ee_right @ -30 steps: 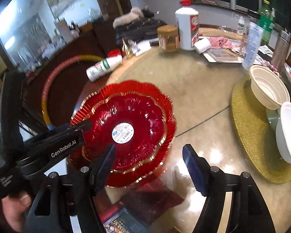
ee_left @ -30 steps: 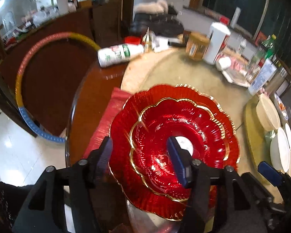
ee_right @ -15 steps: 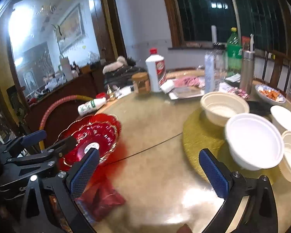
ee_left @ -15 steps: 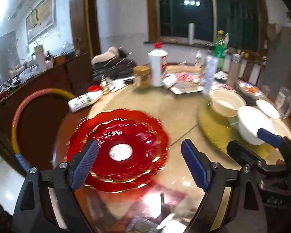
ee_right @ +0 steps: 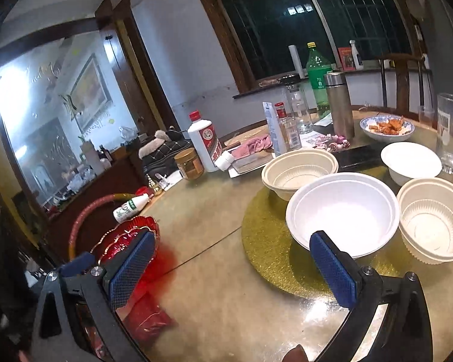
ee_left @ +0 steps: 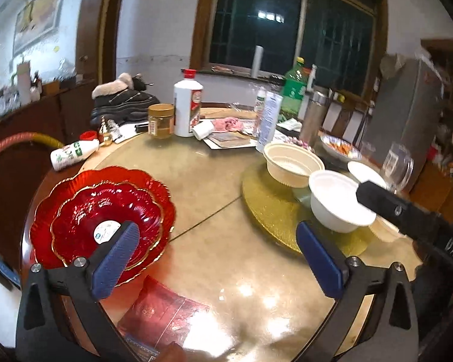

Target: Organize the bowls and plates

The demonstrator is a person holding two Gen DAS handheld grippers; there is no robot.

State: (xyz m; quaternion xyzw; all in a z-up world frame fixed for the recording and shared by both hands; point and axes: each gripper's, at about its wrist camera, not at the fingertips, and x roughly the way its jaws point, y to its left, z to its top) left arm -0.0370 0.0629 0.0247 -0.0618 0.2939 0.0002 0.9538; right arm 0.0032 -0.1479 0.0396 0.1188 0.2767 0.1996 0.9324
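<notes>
Round dining table (ee_left: 214, 187), cluttered far side. Red plates (ee_left: 102, 211), nested at near left, apparently already sorted. Bowls (ee_right: 342, 211) grouped right on gold mat (ee_right: 265, 241), unstacked. Left gripper (ee_left: 217, 253) and right gripper (ee_right: 235, 268): spread, empty.

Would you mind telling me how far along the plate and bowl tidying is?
Done: the small red plate sits nested in the large red plate. In hand: nothing; the left gripper and right gripper are open and empty. Left: the white bowl and cream bowls are unstacked.
</notes>
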